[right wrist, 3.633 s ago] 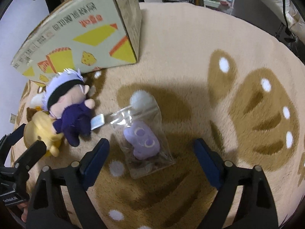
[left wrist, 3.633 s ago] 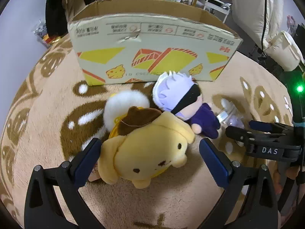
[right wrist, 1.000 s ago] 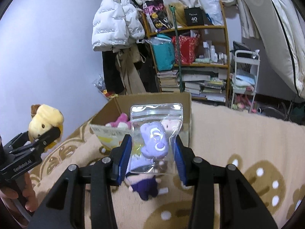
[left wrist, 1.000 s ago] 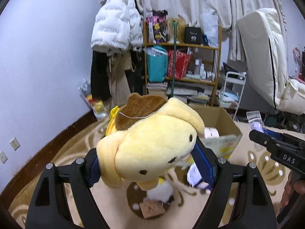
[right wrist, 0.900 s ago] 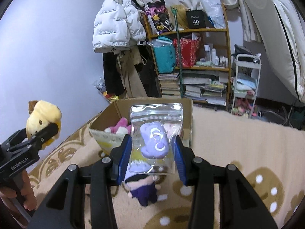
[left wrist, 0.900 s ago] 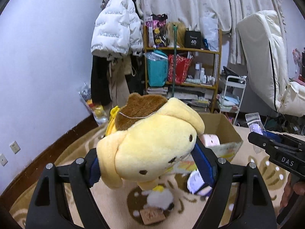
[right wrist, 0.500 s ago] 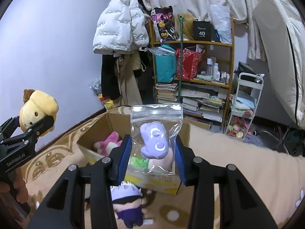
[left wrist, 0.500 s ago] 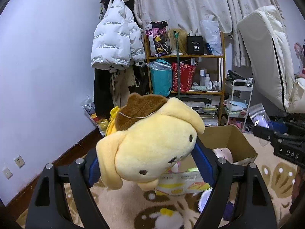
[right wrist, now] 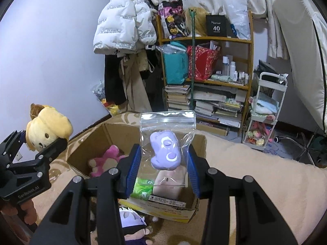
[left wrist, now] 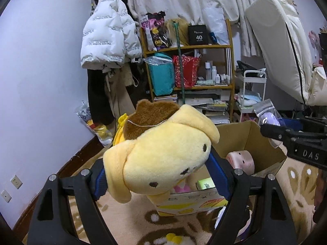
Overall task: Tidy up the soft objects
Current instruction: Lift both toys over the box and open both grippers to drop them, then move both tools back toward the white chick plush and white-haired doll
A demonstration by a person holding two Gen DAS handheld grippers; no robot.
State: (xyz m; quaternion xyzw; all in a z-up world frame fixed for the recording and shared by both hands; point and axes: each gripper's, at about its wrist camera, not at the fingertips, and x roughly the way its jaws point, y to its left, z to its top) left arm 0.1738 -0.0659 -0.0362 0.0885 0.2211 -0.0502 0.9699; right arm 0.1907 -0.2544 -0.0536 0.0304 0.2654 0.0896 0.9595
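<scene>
My left gripper point(left wrist: 161, 172) is shut on a yellow dog plush point(left wrist: 161, 153) with a brown cap, held high in the air; it also shows in the right wrist view point(right wrist: 48, 129). My right gripper point(right wrist: 163, 165) is shut on a clear zip bag with a purple toy point(right wrist: 165, 152), held above the open cardboard box point(right wrist: 98, 136). The box point(left wrist: 261, 140) holds a pink plush point(right wrist: 106, 157), a green item point(right wrist: 142, 189) and a pale pink toy point(left wrist: 242, 160). A white-haired doll in purple point(right wrist: 130, 222) lies on the rug in front of the box.
A beige rug with brown prints point(right wrist: 265, 171) covers the floor. A wooden shelf with books and bags point(right wrist: 206, 69), a white trolley point(right wrist: 267, 110), hanging coats point(right wrist: 122, 26) and an upright mattress point(right wrist: 302, 47) stand behind the box.
Both grippers have closed on their toys and lifted them from the rug. In the last second both rose further and came nearer over the box.
</scene>
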